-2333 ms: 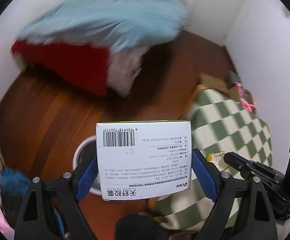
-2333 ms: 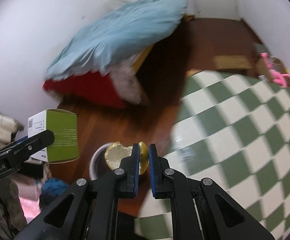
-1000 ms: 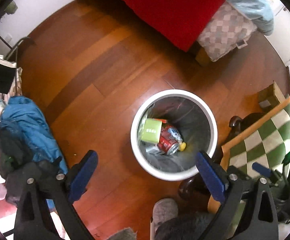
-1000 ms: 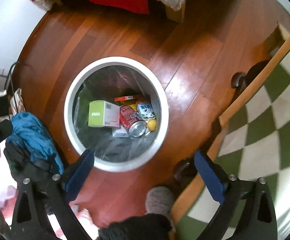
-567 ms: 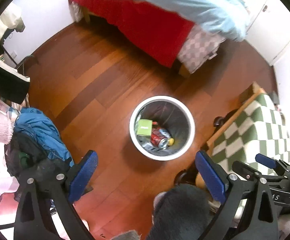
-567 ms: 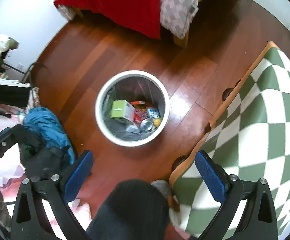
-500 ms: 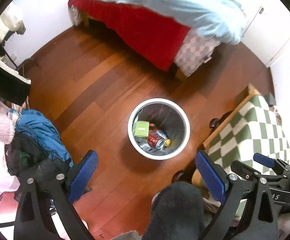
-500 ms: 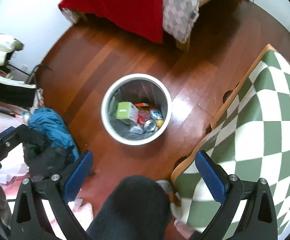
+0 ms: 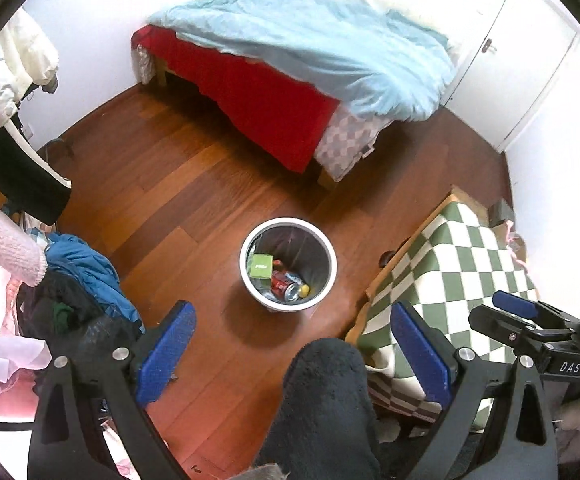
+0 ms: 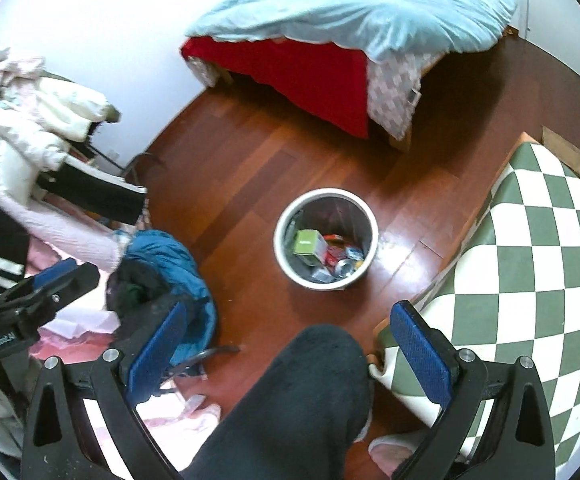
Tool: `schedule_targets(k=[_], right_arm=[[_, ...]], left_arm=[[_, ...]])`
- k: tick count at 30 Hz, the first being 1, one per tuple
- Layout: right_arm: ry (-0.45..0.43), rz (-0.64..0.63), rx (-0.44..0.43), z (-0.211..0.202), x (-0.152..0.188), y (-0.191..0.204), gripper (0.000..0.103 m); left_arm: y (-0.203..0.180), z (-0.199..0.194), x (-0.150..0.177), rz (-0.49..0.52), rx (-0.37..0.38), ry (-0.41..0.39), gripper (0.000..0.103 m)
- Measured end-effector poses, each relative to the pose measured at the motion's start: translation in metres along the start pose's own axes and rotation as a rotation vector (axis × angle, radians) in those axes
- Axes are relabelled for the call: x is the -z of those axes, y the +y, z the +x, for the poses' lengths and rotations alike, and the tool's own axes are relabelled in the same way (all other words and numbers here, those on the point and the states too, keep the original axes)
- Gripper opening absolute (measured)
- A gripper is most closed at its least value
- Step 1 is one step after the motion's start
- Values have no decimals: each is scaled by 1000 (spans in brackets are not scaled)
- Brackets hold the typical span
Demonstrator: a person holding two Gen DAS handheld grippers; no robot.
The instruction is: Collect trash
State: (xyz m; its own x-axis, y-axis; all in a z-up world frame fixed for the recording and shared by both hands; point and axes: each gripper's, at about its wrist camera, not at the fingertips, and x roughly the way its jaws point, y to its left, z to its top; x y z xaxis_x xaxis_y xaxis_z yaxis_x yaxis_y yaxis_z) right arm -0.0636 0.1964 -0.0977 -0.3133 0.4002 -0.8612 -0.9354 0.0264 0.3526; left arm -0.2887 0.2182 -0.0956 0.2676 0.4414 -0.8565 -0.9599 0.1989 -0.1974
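1. Both tongs released, nothing between the blue pads: left gripper (image 9: pixel 292 354) and right gripper (image 10: pixel 287 352) each spread wide, held high, aimed down at the floor.
2. White trash bin (image 9: pixel 245 276) stands on the wood floor (image 9: pixel 177 200), ahead of and below both tongs, well apart from the fingertips. Right wrist view puts it slightly right of centre between the pads.
3. Bin contents: green box (image 9: pixel 261 267) on the left side, red can (image 9: pixel 279 280) beside it toward the middle, small yellow piece (image 9: pixel 305 289) at the right. Other bits under them, too small to tell; bin liner looks dark.
4. Person's dark-clad leg (image 10: pixel 290 400) fills the gap between the right tongs' fingers at the bottom edge; a slipper (image 10: pixel 390 450) is partly hidden behind the right finger.
5. Green-checked tablecloth (image 10: pixel 538 272) is to the right of both tongs, cut off by the frame edge.
6. Clothes pile with a blue garment (image 10: pixel 169 256) lies left of the tongs, edges blurred.
7. Bed with light blue duvet (image 9: pixel 310 44) is far ahead, beyond the bin.
8. Each gripper shows at the other view's edge, only partly visible.
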Motion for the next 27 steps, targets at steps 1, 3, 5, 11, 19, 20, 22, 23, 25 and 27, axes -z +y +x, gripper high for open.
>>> schedule_targets(k=[1, 3, 5, 11, 19, 20, 22, 23, 25, 27], right_arm=[[-5, -3, -13, -10, 2, 2, 102], [-13, -11, -39, -25, 4, 7, 102], [-24, -22, -52, -38, 7, 14, 103], [-46, -51, -94, -69, 13, 30, 103], [-45, -67, -131, -88, 19, 42, 103], [-43, -72, -131, -89, 19, 43, 103], [-43, -76, -136, -89, 20, 45, 103], [-43, -77, -137, -90, 21, 45, 103], [-44, -78, -142, -91, 21, 45, 103], [-46, -79, -142, -92, 21, 46, 103]], left_arm=[[0, -7, 0, -1, 10, -10, 100], [-2, -19, 3, -2, 24, -22, 100], [-5, -31, 4, 1, 39, -40, 100], [-8, -55, 8, 10, 69, -71, 100], [-12, -71, 17, 28, 90, -92, 100], [-12, -71, 17, 26, 91, -92, 100], [-11, -73, 19, 26, 91, -95, 100], [-11, -73, 19, 24, 92, -94, 100], [-10, -75, 20, 23, 90, -97, 100], [-11, -77, 21, 22, 93, -101, 100]])
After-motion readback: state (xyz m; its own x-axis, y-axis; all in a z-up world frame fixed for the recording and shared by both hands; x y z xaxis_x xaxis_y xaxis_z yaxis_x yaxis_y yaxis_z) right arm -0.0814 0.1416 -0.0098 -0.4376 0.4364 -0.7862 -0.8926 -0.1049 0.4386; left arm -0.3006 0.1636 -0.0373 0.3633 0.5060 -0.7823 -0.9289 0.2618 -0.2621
